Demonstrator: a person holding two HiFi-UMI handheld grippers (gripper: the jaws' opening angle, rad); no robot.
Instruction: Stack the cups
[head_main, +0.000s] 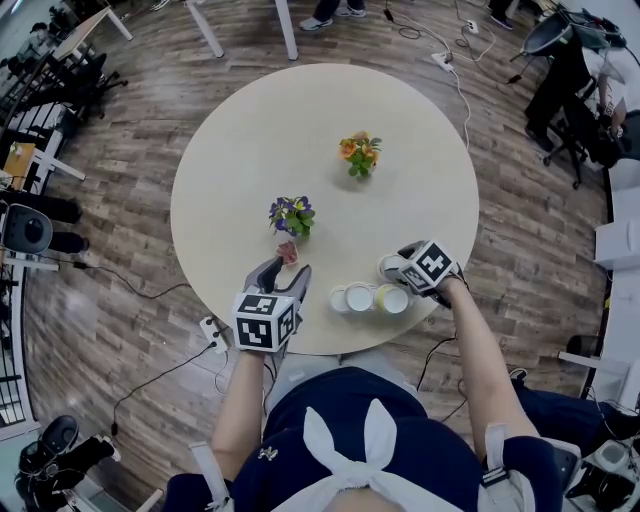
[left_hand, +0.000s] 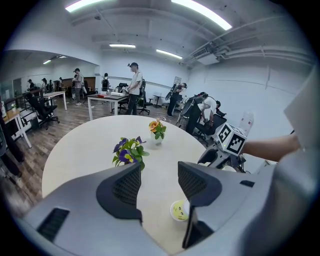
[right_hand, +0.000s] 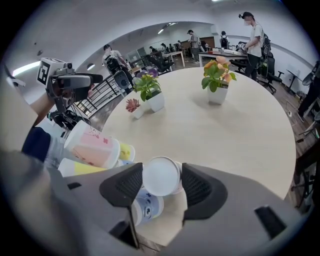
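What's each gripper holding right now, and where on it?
Right gripper: white cup, pinched across its sides near the base. Left gripper: nothing, jaws open.

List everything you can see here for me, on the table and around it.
Table: one, round, beige, on a wood floor.
Orange flowers: one pot, near the table's middle.
Purple flowers: one pot, nearer the person.
Pink flower: one, small, by the left gripper's tips.
White cup: one, between the right gripper's jaws, touching both.
Other cups: at least three, pink, yellow and blue-printed, clustered at the near edge.
People: several, at desks behind.
Left gripper: grey, open, empty.
Right gripper: grey, closed on the white cup.
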